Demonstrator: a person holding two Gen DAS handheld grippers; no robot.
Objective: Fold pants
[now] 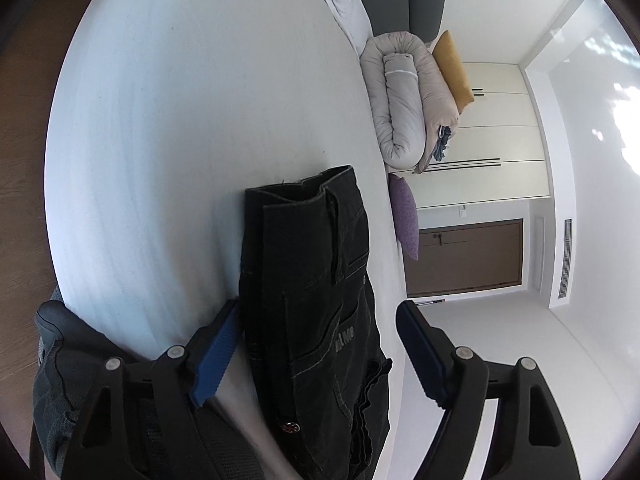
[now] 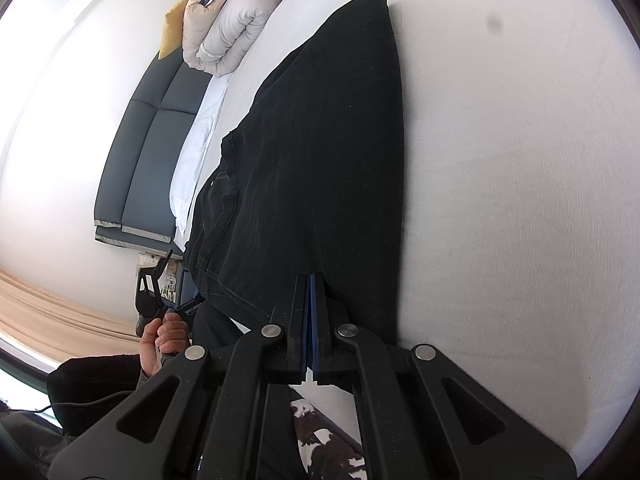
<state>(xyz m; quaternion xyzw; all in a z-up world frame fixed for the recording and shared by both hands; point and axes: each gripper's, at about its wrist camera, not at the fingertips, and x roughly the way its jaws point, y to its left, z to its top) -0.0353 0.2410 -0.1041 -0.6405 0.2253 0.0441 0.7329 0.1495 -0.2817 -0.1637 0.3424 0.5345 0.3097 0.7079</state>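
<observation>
So your left gripper (image 1: 316,352) is sitting with its jaws spread wide and the waistband end of the black pants (image 1: 316,300) running right up between them. The blue pads aren't pressing on the denim as far as I can tell (the left pad (image 1: 214,354) looks like it's just beside the fabric edge, the right one is standing clear), so nothing is gripped there yet.

Meanwhile your right gripper (image 2: 311,300) is staying out of it for now, fingers clamped flat together at the near edge of the pants (image 2: 320,152); whether a thin bit of cloth is pinched in there, I can't tell.

The pants are lying on the white bed (image 2: 520,160), long axis running away from the right gripper toward the rolled duvet (image 2: 228,28). The waist is the end nearest your left hand (image 2: 164,340), so that's probably the side doing the next pinch.
</observation>
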